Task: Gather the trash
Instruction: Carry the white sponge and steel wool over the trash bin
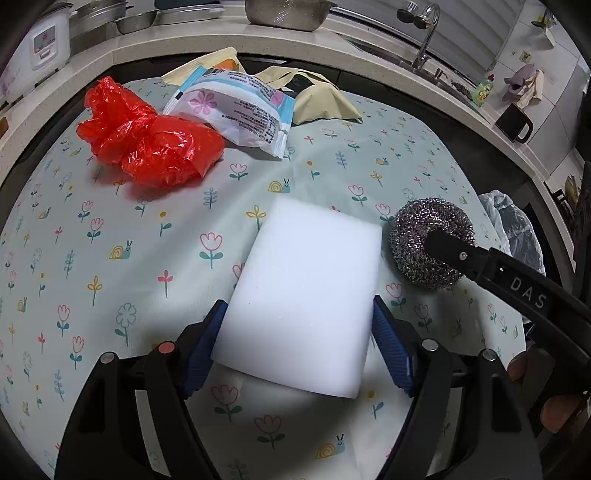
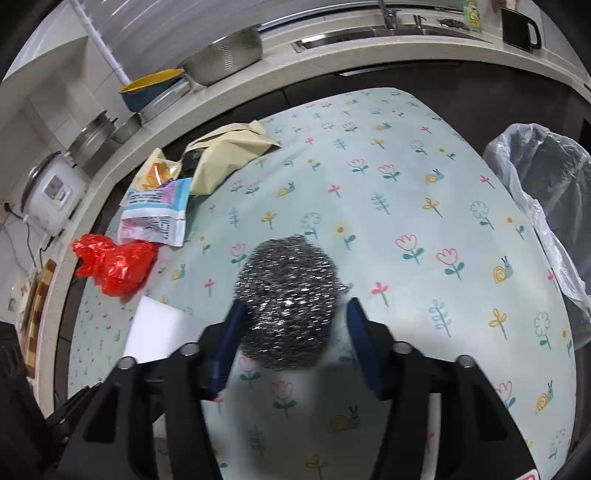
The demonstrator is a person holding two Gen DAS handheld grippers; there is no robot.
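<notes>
A white sponge block (image 1: 303, 291) lies on the flowered tablecloth (image 1: 110, 240), and my left gripper (image 1: 297, 317) is shut on it, a blue pad against each long side. Just right of it rests a steel wool scourer (image 1: 417, 229) (image 2: 288, 295). My right gripper (image 2: 293, 310) straddles the scourer; its left pad touches the wool, while a thin gap shows at the right pad. One of its black fingers (image 1: 454, 254) lies across the scourer in the left wrist view. At the far left lie a red plastic bag (image 1: 147, 140) (image 2: 114, 264), a white-and-blue wrapper (image 1: 236, 107) (image 2: 155, 210) and a crumpled beige paper bag (image 1: 317, 96) (image 2: 225, 155).
A bin with a clear plastic liner (image 2: 546, 184) (image 1: 513, 225) stands off the table's right edge. Behind the table runs a kitchen counter (image 2: 332, 55) with a metal colander (image 2: 225, 55), a rice cooker (image 2: 48, 192), a sink tap (image 1: 424, 40) and a black mug (image 2: 521, 29).
</notes>
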